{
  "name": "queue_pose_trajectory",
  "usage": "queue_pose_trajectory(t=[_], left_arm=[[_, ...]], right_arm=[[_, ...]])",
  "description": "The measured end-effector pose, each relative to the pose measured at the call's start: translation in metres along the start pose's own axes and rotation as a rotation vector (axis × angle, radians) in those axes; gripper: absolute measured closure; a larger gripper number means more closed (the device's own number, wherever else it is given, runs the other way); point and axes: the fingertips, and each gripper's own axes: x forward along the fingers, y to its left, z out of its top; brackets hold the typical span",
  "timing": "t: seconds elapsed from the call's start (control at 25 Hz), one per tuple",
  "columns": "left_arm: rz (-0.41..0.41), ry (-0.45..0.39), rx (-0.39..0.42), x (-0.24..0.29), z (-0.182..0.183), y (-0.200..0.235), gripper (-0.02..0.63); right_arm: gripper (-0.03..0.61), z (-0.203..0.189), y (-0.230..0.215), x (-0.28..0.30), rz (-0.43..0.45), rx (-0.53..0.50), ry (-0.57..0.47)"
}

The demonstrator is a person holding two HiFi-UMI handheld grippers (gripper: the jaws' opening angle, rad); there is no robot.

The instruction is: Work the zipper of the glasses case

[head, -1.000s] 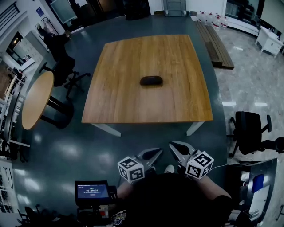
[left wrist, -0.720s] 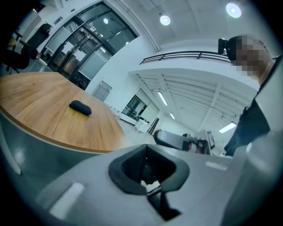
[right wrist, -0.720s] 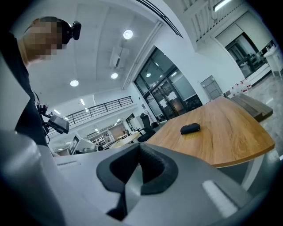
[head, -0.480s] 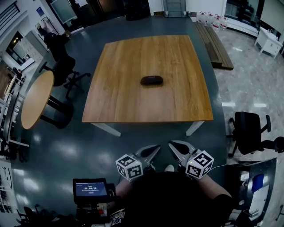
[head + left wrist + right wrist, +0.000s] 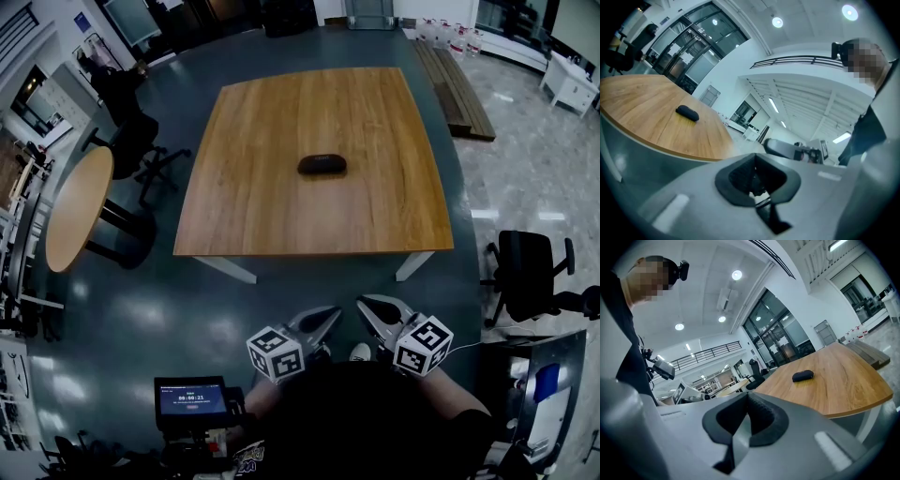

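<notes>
A dark oval glasses case (image 5: 322,165) lies alone near the middle of a square wooden table (image 5: 281,225). It also shows small and far off in the left gripper view (image 5: 687,113) and the right gripper view (image 5: 802,376). Both grippers are held close to the person's body, well short of the table's near edge. My left gripper (image 5: 331,319) is shut and holds nothing. My right gripper (image 5: 367,306) is shut too, with nothing between its pads.
A round wooden table (image 5: 75,211) and a black office chair (image 5: 141,155) stand to the left. Another black chair (image 5: 530,277) is at the right. A small screen on a stand (image 5: 192,403) sits at the lower left. Dark floor lies between me and the table.
The view has shifted slightly, so the table and case sit a little higher in the head view. Both grippers stay shut and in place.
</notes>
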Motion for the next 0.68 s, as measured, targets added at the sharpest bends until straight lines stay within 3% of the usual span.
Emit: queue_pose_trajectory(t=[0.68], left_arm=[[0.003,-0.009,-0.021,-0.0038,-0.0034,0.0018,0.615]], right_arm=[[0.574,-0.0046,0.0032,-0.0005,0.005,0.000,0.010]])
